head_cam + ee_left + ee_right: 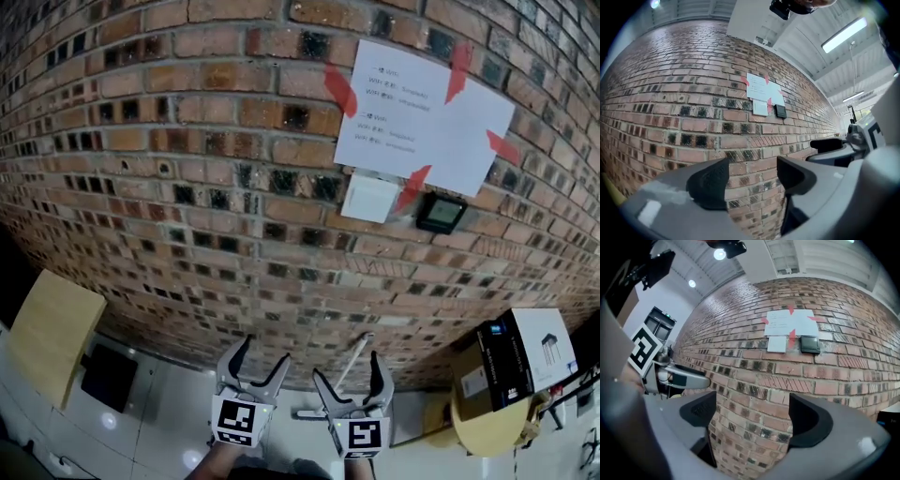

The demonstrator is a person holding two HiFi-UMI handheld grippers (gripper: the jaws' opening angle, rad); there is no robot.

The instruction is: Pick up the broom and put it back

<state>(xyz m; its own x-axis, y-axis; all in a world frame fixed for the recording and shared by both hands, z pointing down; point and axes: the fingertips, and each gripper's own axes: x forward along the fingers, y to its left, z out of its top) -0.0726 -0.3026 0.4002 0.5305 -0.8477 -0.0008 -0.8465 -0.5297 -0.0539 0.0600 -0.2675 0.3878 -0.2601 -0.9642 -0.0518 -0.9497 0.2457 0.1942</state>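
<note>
A white broom handle leans against the brick wall, low in the head view, just beyond my right gripper. Its lower end meets a pale crosspiece on the floor. My left gripper is beside the right one, to its left. Both point level at the wall. In the left gripper view the left gripper shows a gap between its pads with only bricks behind. The right gripper stands wide open and holds nothing. The broom shows in neither gripper view.
White sheets are taped to the wall above a white switch plate and a black device. At right a round wooden table carries boxes. A yellow board and a dark object are at left.
</note>
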